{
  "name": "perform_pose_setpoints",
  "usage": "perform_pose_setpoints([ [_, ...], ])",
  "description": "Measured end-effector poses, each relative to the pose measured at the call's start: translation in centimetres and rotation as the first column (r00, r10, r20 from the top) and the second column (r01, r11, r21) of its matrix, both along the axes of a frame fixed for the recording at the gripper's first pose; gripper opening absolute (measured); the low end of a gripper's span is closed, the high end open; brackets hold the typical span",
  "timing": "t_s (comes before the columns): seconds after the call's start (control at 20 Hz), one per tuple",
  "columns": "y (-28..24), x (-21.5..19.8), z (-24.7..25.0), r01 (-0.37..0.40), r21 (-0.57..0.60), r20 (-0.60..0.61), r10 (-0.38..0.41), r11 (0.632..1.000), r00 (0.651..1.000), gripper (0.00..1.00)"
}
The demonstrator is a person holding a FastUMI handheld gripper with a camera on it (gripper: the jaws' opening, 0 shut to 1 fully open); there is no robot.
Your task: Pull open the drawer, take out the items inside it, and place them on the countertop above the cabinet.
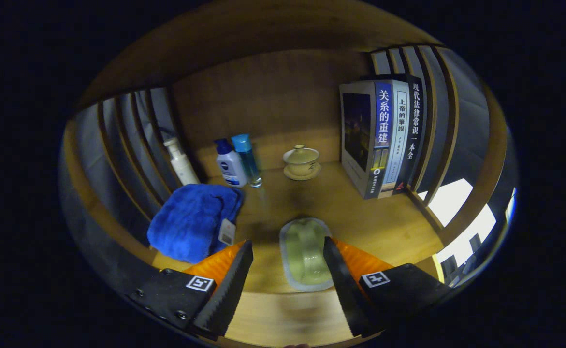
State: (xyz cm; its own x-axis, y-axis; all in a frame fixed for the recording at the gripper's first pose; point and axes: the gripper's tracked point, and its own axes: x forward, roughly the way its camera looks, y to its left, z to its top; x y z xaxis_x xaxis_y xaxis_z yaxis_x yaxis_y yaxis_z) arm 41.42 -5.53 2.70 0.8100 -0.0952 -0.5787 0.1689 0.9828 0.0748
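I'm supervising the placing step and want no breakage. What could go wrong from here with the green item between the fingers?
The gripper is open around the pale green dish, which touches only one finger; withdrawing carelessly could drag it. Moving forward risks bumping the lidded teacup just beyond. A sideways swing could catch the blue towel or the books.
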Motion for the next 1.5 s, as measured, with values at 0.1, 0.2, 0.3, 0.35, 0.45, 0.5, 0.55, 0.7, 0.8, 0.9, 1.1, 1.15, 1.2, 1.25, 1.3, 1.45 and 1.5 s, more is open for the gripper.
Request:
perform_pose_setpoints([
  [0.1, 1.0, -0.8, 0.7, -0.015, -0.009, 0.022, 0.015, 1.000, 1.000, 0.97],
  [0.2, 2.4, -1.6, 1.6, -0.039, -0.020, 0.056, 0.040, 0.999, 0.998, 0.97],
  [0.3, 4.4, -2.6, 2.2, -0.074, -0.003, 0.085, 0.074, 0.997, 0.994, 0.97],
  [0.35, 5.4, -3.1, 2.3, -0.091, 0.009, 0.090, 0.090, 0.996, 0.992, 0.97],
  [0.45, 6.7, -4.5, 2.4, -0.117, 0.003, 0.091, 0.116, 0.993, 0.989, 0.97],
  [0.5, 7.2, -5.1, 2.7, -0.125, -0.011, 0.107, 0.125, 0.992, 0.986, 0.97],
  [0.55, 7.7, -5.4, 2.9, -0.132, -0.030, 0.131, 0.135, 0.991, 0.982, 0.97],
  [0.7, 9.5, -7.0, 3.7, -0.149, -0.088, 0.225, 0.165, 0.985, 0.960, 0.97],
  [0.8, 11.3, -9.1, 3.9, -0.182, -0.107, 0.263, 0.205, 0.977, 0.943, 0.97],
  [0.9, 12.7, -11.2, 4.4, -0.198, -0.142, 0.321, 0.234, 0.970, 0.918, 0.97],
  [1.1, 14.8, -16.8, 3.9, -0.233, -0.179, 0.368, 0.285, 0.956, 0.885, 0.97],
  [1.15, 14.9, -18.1, 3.7, -0.229, -0.182, 0.380, 0.283, 0.956, 0.881, 0.97],
  [1.2, 14.9, -19.4, 3.2, -0.222, -0.185, 0.393, 0.279, 0.957, 0.876, 0.97],
  [1.25, 14.7, -20.4, 3.2, -0.210, -0.187, 0.412, 0.271, 0.960, 0.870, 0.97],
  [1.3, 14.4, -21.6, 3.2, -0.200, -0.193, 0.428, 0.266, 0.961, 0.864, 0.97],
  [1.45, 13.0, -24.4, 1.4, -0.160, -0.220, 0.436, 0.243, 0.962, 0.866, 0.98],
  [1.5, 12.7, -25.1, 0.8, -0.151, -0.211, 0.441, 0.231, 0.966, 0.867, 0.98],
])
